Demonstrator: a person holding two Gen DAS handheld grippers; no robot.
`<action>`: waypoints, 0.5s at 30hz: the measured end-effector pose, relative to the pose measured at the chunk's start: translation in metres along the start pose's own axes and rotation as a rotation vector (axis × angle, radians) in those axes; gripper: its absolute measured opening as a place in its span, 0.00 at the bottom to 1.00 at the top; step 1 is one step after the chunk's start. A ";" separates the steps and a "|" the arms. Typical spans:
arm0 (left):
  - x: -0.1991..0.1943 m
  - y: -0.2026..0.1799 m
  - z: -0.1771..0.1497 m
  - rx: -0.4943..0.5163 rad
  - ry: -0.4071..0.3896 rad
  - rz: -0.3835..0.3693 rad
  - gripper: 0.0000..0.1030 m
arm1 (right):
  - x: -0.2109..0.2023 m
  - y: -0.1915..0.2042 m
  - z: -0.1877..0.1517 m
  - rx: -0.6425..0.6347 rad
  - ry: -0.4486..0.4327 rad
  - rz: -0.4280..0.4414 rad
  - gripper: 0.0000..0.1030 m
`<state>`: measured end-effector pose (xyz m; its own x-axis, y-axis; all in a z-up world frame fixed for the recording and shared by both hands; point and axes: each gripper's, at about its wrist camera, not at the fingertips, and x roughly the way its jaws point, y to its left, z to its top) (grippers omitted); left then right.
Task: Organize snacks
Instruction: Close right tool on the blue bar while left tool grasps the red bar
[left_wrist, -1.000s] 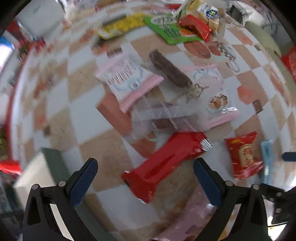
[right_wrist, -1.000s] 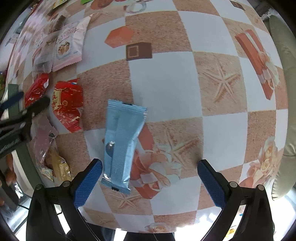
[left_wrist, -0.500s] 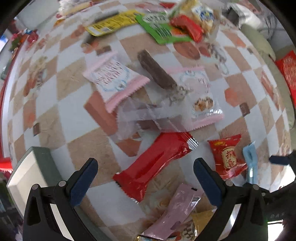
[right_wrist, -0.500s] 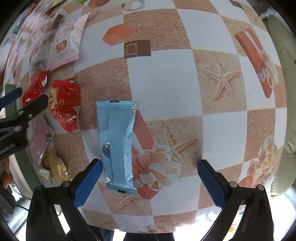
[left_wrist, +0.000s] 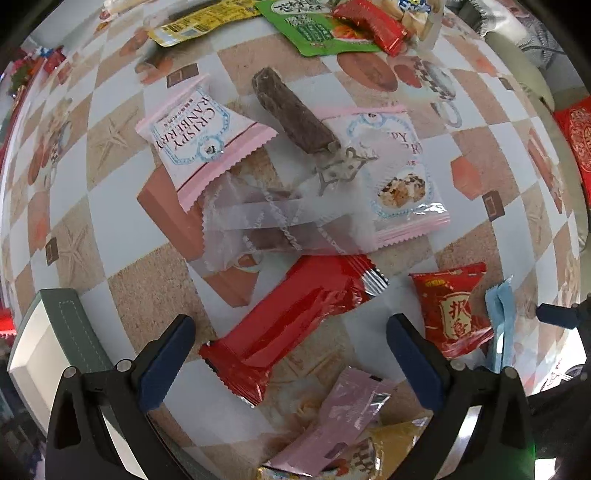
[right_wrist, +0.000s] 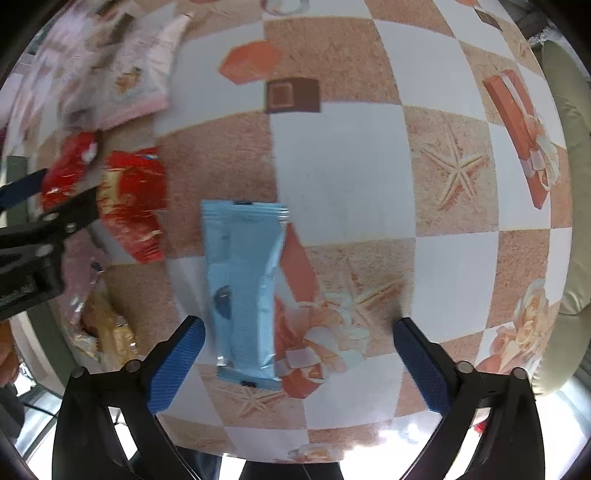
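My left gripper (left_wrist: 291, 354) is open, with the near end of a long red snack packet (left_wrist: 288, 321) between its fingers. Beyond lie two pink cranberry packets (left_wrist: 199, 133), a brown bar (left_wrist: 291, 110), a clear wrapper (left_wrist: 266, 229) and a small red packet (left_wrist: 450, 310). My right gripper (right_wrist: 297, 358) is open above a light blue packet (right_wrist: 245, 288), which lies between its fingers nearer the left one. The blue packet also shows in the left wrist view (left_wrist: 500, 325).
A grey-green box (left_wrist: 70, 332) stands at the table's near left edge. A pink wrapper (left_wrist: 347, 417) and a yellow packet (left_wrist: 399, 450) lie close to me. Green (left_wrist: 314, 29), yellow (left_wrist: 199, 22) and red (left_wrist: 373, 22) packets lie at the far side. A pale cushion (right_wrist: 569, 177) borders the right.
My left gripper has pulled back and lifted, so more of the table shows and the near pink wrapper came into view. My right gripper has shifted so the blue packet sits further between its fingers.
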<state>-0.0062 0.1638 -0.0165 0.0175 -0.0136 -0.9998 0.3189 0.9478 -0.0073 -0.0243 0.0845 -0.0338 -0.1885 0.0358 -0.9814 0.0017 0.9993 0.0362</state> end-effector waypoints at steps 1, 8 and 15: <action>0.001 -0.005 0.007 0.007 -0.006 -0.003 0.93 | -0.001 0.000 -0.003 -0.016 -0.010 -0.012 0.85; -0.014 -0.013 0.006 0.009 -0.035 -0.026 0.38 | -0.008 -0.024 -0.021 -0.044 -0.061 0.050 0.24; -0.031 0.006 -0.011 -0.061 -0.071 -0.071 0.37 | -0.015 -0.070 -0.041 0.028 -0.080 0.197 0.24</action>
<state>-0.0152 0.1736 0.0146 0.0647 -0.1020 -0.9927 0.2631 0.9613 -0.0816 -0.0622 0.0135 -0.0143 -0.1035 0.2292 -0.9679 0.0585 0.9728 0.2241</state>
